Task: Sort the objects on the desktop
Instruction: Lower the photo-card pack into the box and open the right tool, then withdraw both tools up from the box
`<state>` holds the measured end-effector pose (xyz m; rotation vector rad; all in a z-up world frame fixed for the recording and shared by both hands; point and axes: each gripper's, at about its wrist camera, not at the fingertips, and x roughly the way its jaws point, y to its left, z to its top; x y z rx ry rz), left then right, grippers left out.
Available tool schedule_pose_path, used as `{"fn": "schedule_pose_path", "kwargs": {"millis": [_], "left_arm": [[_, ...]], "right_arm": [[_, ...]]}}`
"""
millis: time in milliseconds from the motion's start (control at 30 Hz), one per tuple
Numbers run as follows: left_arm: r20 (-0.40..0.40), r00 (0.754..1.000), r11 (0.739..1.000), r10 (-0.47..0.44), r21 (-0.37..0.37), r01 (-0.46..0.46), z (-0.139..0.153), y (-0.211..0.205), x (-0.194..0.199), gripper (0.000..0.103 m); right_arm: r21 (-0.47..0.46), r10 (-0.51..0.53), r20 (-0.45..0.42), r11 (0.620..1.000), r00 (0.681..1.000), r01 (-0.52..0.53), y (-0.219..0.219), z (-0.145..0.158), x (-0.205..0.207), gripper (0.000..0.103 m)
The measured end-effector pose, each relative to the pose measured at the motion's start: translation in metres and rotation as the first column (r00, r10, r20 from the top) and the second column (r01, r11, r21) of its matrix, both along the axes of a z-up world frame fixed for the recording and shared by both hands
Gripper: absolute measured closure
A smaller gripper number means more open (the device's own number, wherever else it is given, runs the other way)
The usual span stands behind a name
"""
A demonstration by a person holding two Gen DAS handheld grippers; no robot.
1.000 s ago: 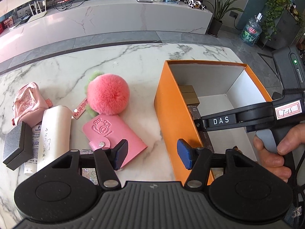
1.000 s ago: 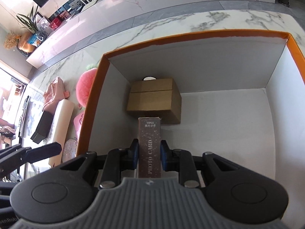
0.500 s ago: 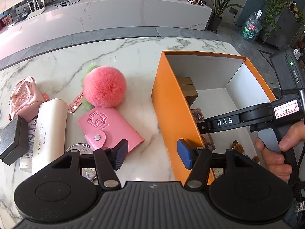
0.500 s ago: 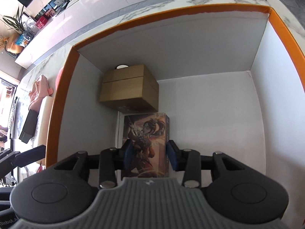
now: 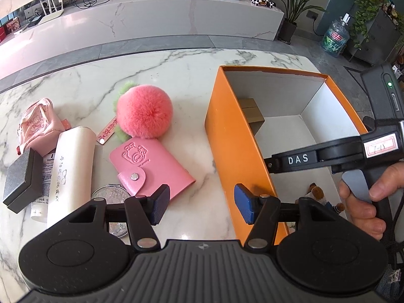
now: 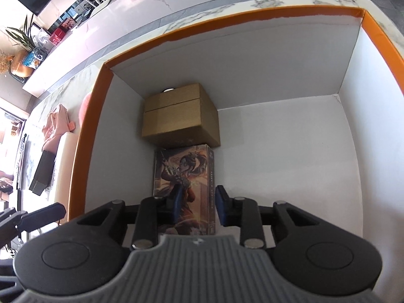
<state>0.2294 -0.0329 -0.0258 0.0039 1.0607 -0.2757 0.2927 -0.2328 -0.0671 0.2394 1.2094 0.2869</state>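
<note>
An orange box (image 5: 234, 136) with white inside walls (image 6: 277, 58) stands on the marble table. In it a brown cardboard box (image 6: 179, 116) sits against the left wall, and a photo card box with an anime figure (image 6: 185, 176) lies flat in front of it. My right gripper (image 6: 198, 204) is open inside the orange box, its jaws just above the card box and apart from it. My left gripper (image 5: 199, 203) is open and empty over the table beside the orange box's left wall. A pink card wallet (image 5: 149, 164) lies just ahead of it.
Left of the orange box lie a pink fluffy ball (image 5: 144, 111), a cream case (image 5: 70, 169), a pink pouch (image 5: 38, 126), a dark grey box (image 5: 21, 179) and a round glittery compact (image 5: 111, 197). A small plush toy (image 5: 317, 192) lies in the box's near corner.
My right gripper opened and let go of the photo card box, which now lies flat on the box floor. The gripper has drawn back slightly. The left gripper barely moved.
</note>
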Motion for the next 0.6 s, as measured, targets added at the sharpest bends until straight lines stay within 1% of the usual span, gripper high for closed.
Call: {"fn": "schedule_pose_path", "kwargs": {"millis": [33,167,200,233,300,333,433,500,600], "left_arm": [[-0.002,1.000,1.000,0.002,0.000,-0.002,0.000,0.000,0.000,0.036],[-0.010,1.000,1.000,0.014,0.002,-0.014,-0.002,0.004,-0.003,0.036],[-0.012,1.000,1.000,0.018,0.003,-0.018,-0.002,0.005,-0.003,0.036],[-0.013,1.000,1.000,0.021,0.004,-0.021,-0.002,0.006,-0.003,0.036],[-0.014,1.000,1.000,0.025,0.006,-0.025,-0.002,0.008,-0.004,0.036],[-0.013,1.000,1.000,0.027,0.006,-0.027,-0.001,0.009,-0.005,0.036],[-0.007,0.999,0.999,0.034,0.005,-0.034,0.001,0.013,-0.009,0.036],[-0.003,0.999,0.999,0.040,0.005,-0.040,0.002,0.016,-0.013,0.036],[0.005,0.999,0.999,0.048,-0.001,-0.048,0.006,0.024,-0.020,0.036]], "right_arm": [[-0.023,0.028,0.004,0.999,1.000,-0.028,0.002,0.002,-0.003,0.058],[-0.109,0.140,-0.005,0.984,0.990,-0.140,0.016,0.003,-0.014,0.059],[-0.118,0.164,-0.006,0.979,0.986,-0.164,0.019,0.001,-0.016,0.059],[-0.107,0.176,-0.006,0.979,0.984,-0.176,0.021,0.000,-0.017,0.059],[-0.077,0.179,-0.011,0.981,0.984,-0.179,0.024,-0.002,-0.015,0.059],[-0.080,0.178,-0.004,0.981,0.984,-0.178,0.026,-0.001,-0.014,0.059],[-0.085,0.169,0.011,0.982,0.986,-0.167,0.025,0.000,-0.013,0.062],[-0.105,0.169,0.012,0.980,0.986,-0.167,0.026,0.002,-0.015,0.062],[-0.143,0.168,0.040,0.977,0.985,-0.160,0.026,0.012,-0.024,0.062]]}}
